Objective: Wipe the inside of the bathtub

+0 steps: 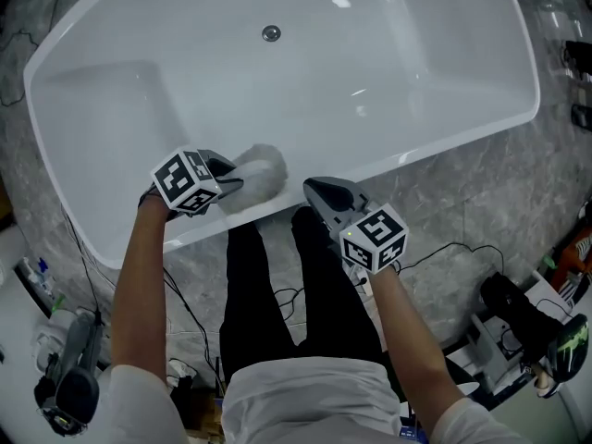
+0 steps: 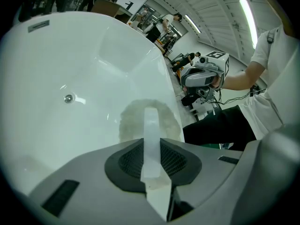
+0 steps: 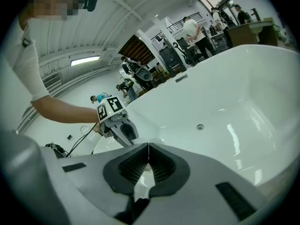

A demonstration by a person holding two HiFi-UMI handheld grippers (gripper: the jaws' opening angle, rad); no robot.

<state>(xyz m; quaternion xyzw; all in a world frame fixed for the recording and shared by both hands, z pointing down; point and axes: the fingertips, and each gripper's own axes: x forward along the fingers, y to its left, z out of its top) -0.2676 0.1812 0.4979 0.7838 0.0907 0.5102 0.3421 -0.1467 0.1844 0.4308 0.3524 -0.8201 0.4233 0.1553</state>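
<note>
Bathtub [image 1: 398,63] lies below us. Our left gripper [image 1: 236,176] fingers clamp the fluffy pad [image 1: 264,169] by its pale strip [image 2: 152,135] at the near inner wall. The right gripper [image 1: 314,189] fingers are closed and empty. Hard pressure could twist that thin strip loose.

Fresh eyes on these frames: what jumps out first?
A big white bathtub fills the upper head view, with its drain toward the far side. The left hand-held gripper is shut on the handle of a fluffy white duster, which sits at the tub's near inner wall. The right hand-held gripper is just beside it over the near rim, jaws together and holding nothing.
</note>
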